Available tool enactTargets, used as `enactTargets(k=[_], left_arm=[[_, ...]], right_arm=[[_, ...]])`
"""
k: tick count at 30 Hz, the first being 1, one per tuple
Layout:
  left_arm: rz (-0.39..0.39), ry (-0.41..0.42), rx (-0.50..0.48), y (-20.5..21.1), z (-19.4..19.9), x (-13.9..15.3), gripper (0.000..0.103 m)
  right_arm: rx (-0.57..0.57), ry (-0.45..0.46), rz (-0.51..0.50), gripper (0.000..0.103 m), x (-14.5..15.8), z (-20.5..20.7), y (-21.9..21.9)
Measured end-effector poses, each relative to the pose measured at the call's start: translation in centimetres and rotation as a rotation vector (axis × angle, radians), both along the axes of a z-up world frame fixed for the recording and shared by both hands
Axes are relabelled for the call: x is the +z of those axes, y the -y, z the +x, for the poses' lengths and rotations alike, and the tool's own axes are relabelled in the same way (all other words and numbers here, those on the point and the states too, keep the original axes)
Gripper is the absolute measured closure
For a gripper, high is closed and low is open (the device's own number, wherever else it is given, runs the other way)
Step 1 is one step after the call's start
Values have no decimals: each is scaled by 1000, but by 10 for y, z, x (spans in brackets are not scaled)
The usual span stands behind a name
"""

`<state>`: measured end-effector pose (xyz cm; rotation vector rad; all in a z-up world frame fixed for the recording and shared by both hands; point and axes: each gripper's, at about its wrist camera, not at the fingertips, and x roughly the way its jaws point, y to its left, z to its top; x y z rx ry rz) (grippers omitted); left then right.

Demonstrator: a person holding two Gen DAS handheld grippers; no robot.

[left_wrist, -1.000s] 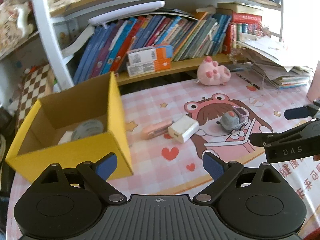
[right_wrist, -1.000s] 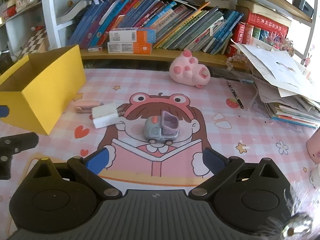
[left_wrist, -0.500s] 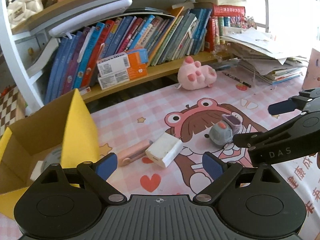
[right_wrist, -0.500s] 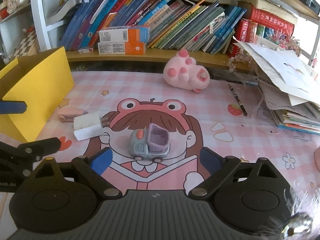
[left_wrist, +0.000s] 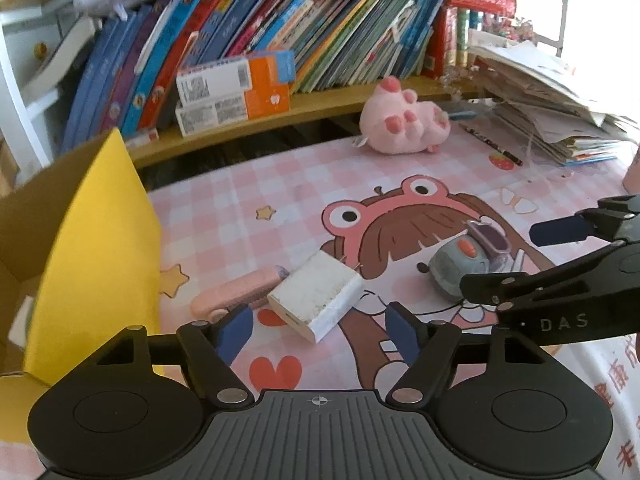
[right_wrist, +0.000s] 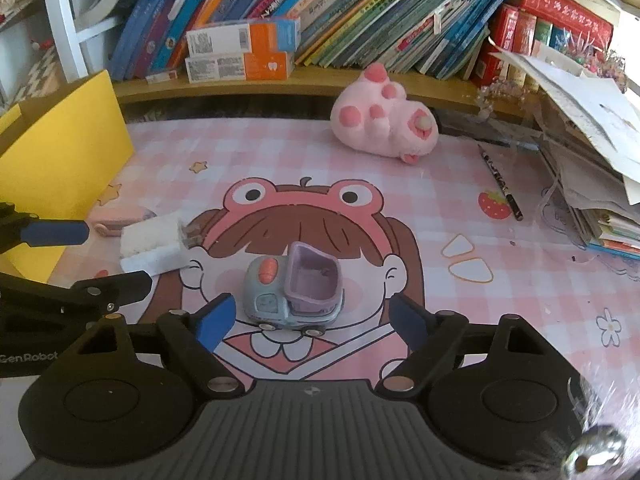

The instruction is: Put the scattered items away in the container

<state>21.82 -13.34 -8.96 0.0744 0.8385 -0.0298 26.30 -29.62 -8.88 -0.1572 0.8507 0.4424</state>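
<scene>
A white charger block [left_wrist: 316, 298] lies on the pink mat just beyond my left gripper [left_wrist: 319, 333], whose jaws are closing with nothing pressed between them. A pink flat case [left_wrist: 236, 292] lies against the block's left side. The yellow cardboard box [left_wrist: 100, 248] stands at the left. A small grey and purple toy truck [right_wrist: 294, 290] sits between the fingers of my right gripper [right_wrist: 307, 322], whose jaws are closing; the pads stand clear of it. The truck [left_wrist: 466, 262] also shows in the left wrist view, and the block [right_wrist: 154, 246] in the right wrist view.
A pink plush toy [right_wrist: 382, 128] lies at the back of the mat. A pencil [right_wrist: 500, 178] and a messy paper stack [right_wrist: 592, 152] are at the right. A low shelf of books [right_wrist: 340, 12] with two orange cartons [right_wrist: 240, 52] runs behind.
Both grippers have come forward and down toward the mat. The block and the truck appear larger and nearer. Both pairs of fingers have narrowed.
</scene>
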Motion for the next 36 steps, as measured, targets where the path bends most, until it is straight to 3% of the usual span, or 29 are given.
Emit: enactTargets(k=[11,19,21,36], left_arm=[[-50,-40,35,-9,20,-16,31],[-52,-48,37,-9,29,-23,32],[-55,-48,31,-6,31,-24,35],[-39,-22,-32,7,28,-24,52]], right_arm=[[23,-46,33,21,-12,18,-2],[37,-69,52,35,-19,25,-4],[46,-65,56,41,-18,24,-3],[-39,-83,70,41,-17,15,24]])
